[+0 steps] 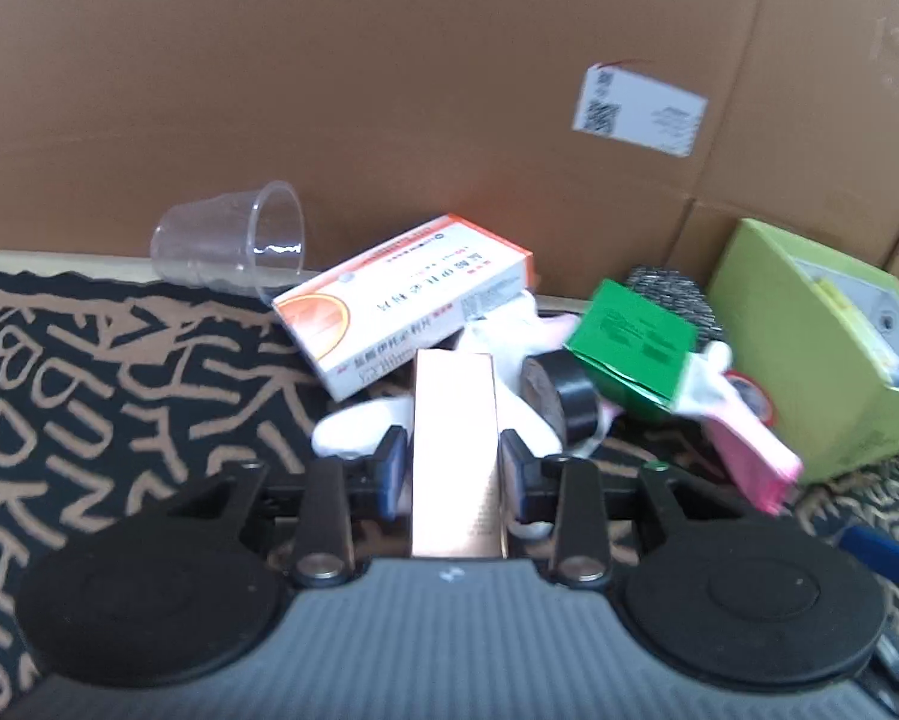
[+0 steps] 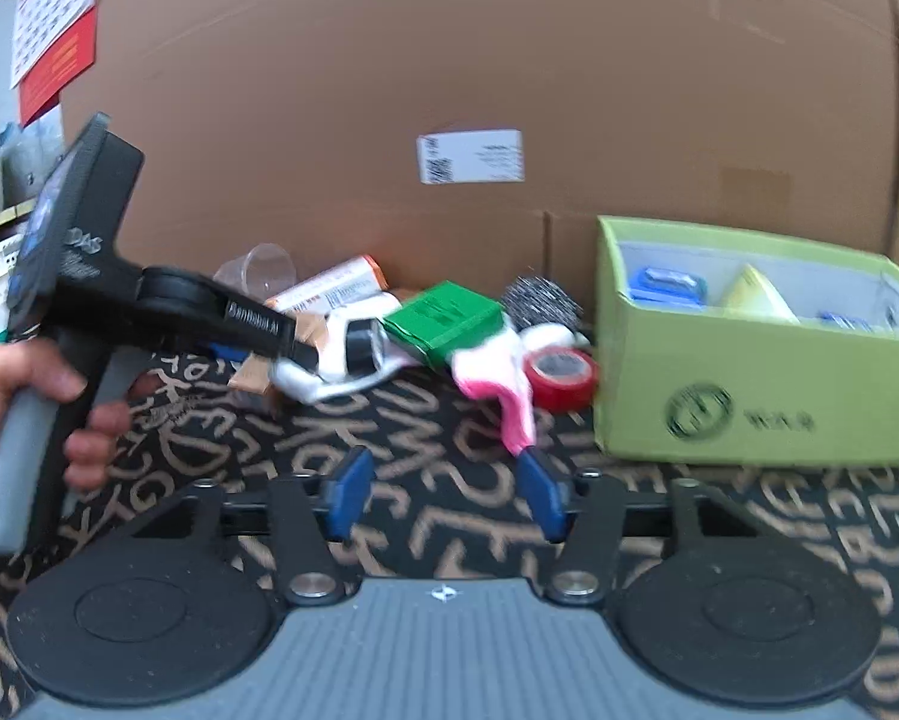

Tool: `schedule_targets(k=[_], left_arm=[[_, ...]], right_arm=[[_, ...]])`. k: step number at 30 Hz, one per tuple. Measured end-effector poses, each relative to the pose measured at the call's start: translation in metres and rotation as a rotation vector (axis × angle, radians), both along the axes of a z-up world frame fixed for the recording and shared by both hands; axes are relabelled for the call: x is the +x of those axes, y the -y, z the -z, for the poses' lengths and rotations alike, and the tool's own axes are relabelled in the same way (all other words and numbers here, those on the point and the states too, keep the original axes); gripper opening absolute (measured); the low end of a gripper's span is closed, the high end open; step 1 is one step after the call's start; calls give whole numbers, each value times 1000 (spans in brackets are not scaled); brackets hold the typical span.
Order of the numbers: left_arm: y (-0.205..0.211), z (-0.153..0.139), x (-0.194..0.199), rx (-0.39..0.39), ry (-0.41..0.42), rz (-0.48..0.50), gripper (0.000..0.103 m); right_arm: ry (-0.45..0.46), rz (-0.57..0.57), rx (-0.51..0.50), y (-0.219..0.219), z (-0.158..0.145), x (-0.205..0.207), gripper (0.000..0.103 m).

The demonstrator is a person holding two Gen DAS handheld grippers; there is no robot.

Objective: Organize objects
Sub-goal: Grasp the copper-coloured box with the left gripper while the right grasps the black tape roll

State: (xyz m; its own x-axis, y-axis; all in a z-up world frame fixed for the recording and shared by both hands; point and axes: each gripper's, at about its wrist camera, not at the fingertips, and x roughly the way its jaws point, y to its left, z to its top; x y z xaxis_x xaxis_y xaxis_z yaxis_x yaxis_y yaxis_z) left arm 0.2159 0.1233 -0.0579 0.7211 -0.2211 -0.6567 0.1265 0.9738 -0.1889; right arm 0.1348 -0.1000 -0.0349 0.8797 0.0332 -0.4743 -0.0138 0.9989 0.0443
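My left gripper point(image 1: 452, 468) is shut on a narrow rose-gold box point(image 1: 455, 408), its blue pads pressed against both long sides. The right wrist view shows that gripper point(image 2: 296, 351) at the left, held by a hand point(image 2: 5, 384). Just beyond it is a heap: an orange-and-white medicine box point(image 1: 407, 300), a black tape roll point(image 1: 563, 396), a green carton point(image 1: 635, 336), a red tape roll point(image 2: 560, 375) and a white-and-pink sock point(image 2: 509, 384). My right gripper point(image 2: 446, 492) is open over the cloth with nothing between its pads. The sock's pink tip lies just ahead of its right finger.
A lime-green open box point(image 2: 749, 384) holding several small items stands at the right. A clear plastic cup point(image 1: 233, 246) lies on its side at the back left, and a steel scrubber point(image 2: 539, 300) sits behind the heap. A tall cardboard wall point(image 2: 509, 90) closes the back. A black patterned cloth point(image 1: 89, 372) covers the table.
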Motion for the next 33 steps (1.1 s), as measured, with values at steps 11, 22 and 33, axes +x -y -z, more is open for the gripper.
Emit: schedule_targets(k=[11,22,33], left_arm=[[-31,-4,-74,-7,-47,65,32],[-14,-1,-105,58,-39,194,35],[4,1,-103,165,-36,190,41]], right_arm=[[-52,-92,-12,-27,17,125,38],[-129,-153,159,5,-3,24,21],[-136,-116,31,-1,17,-25,26]])
